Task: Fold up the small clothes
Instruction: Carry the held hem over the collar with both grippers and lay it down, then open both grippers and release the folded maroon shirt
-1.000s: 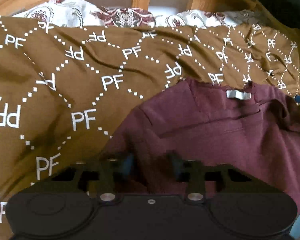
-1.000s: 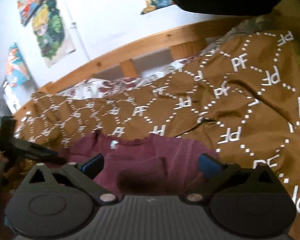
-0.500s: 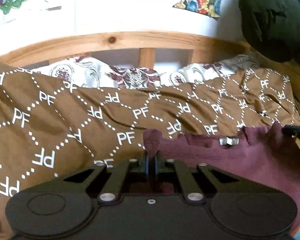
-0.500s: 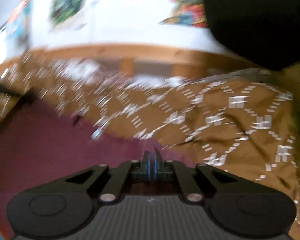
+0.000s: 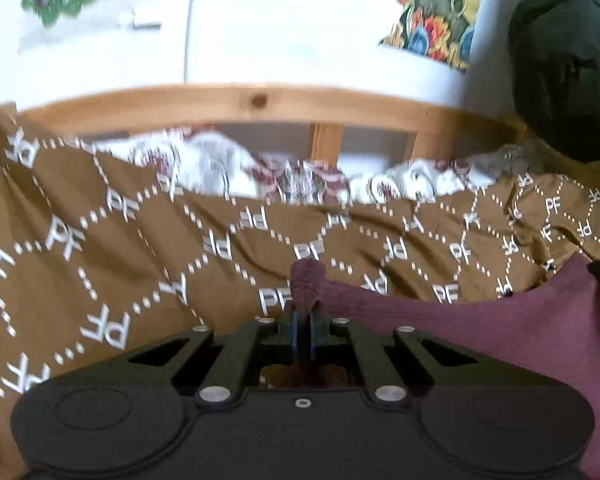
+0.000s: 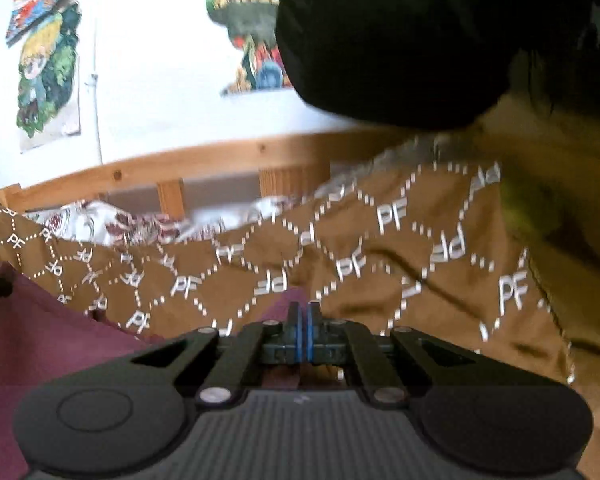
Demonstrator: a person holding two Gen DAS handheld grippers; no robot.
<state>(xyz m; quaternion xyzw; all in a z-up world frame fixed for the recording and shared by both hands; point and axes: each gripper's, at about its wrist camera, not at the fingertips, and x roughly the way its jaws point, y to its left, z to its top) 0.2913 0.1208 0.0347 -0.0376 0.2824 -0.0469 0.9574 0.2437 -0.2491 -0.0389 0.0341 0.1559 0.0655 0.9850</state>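
A maroon garment (image 5: 500, 332) hangs stretched above the brown patterned bedspread (image 5: 140, 264). My left gripper (image 5: 303, 316) is shut on one corner of it, and a bunched tuft of the cloth sticks out past the blue pads. In the right wrist view my right gripper (image 6: 303, 316) is shut on the opposite corner, with the maroon garment (image 6: 40, 344) running off to the left. The far tip of each gripper shows at the edge of the other's view. The lower part of the garment is hidden under the gripper bodies.
A wooden bed rail (image 5: 260, 100) runs behind the bedspread, with a floral pillow (image 5: 300, 180) beneath it. A dark bulky cloth mass (image 6: 400, 40) hangs at the upper right. Posters (image 6: 48, 76) are on the white wall.
Both grippers went from open over the flat garment to shut on its corners. The garment has come up off the bedspread, and both views have tilted up toward the wall.
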